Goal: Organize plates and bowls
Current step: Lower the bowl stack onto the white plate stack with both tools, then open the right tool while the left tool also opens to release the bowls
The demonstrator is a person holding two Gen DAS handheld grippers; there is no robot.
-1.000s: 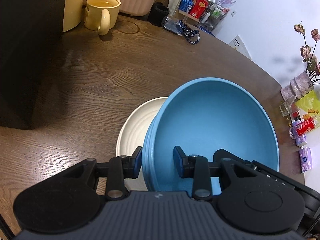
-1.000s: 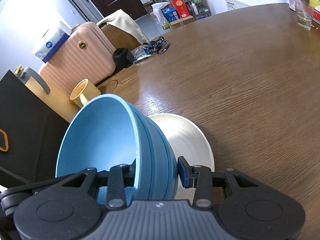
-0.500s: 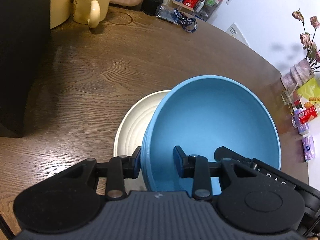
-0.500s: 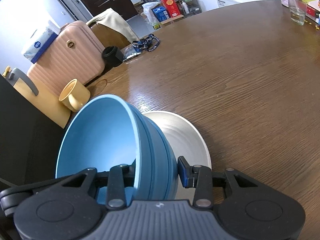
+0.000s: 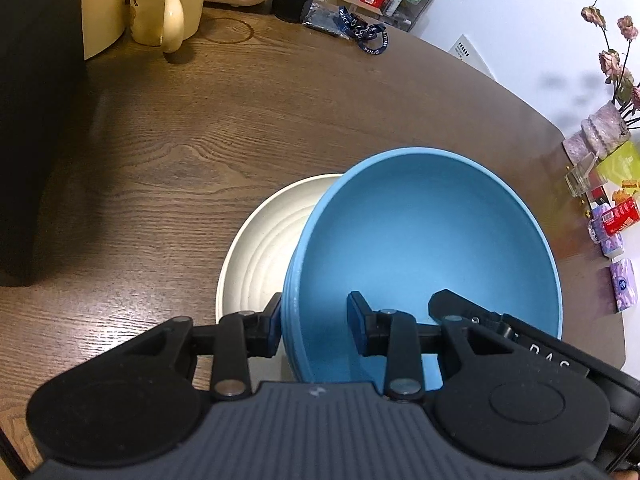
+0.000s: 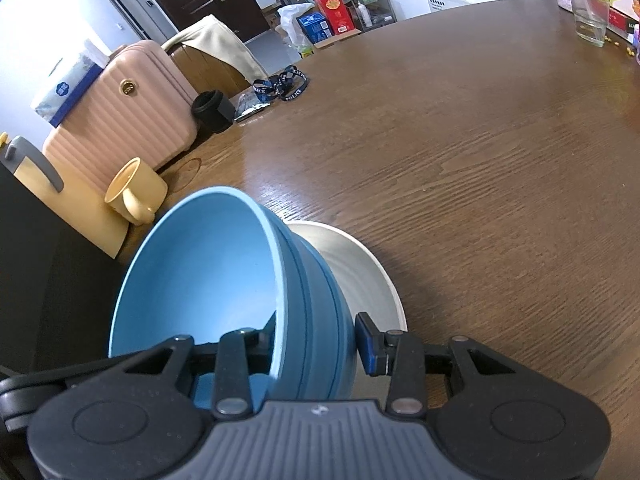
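A stack of blue bowls (image 5: 420,248) hangs tilted just above a white ribbed plate (image 5: 260,252) on the brown wooden table (image 5: 240,128). My left gripper (image 5: 316,320) is shut on the stack's near rim, one pad outside the wall and one inside. In the right wrist view the same blue bowls (image 6: 200,272) partly cover the white plate (image 6: 360,272). My right gripper (image 6: 316,340) is shut on the opposite rim, again with one pad inside and one outside. Its finger (image 5: 460,312) shows inside the bowl in the left wrist view.
A cream mug (image 5: 168,4) stands far left beside a large black box (image 5: 36,120). Behind it are a pink suitcase (image 6: 132,108), a black cup (image 6: 212,110) and a lanyard (image 6: 280,84). A glass (image 6: 588,20), a vase (image 5: 604,128) and small packets (image 5: 616,220) line the right edge.
The left gripper has dipped slightly with the blue bowls, bringing them lower over the white plate. Both grips on the rim are unchanged, and the right gripper has hardly moved.
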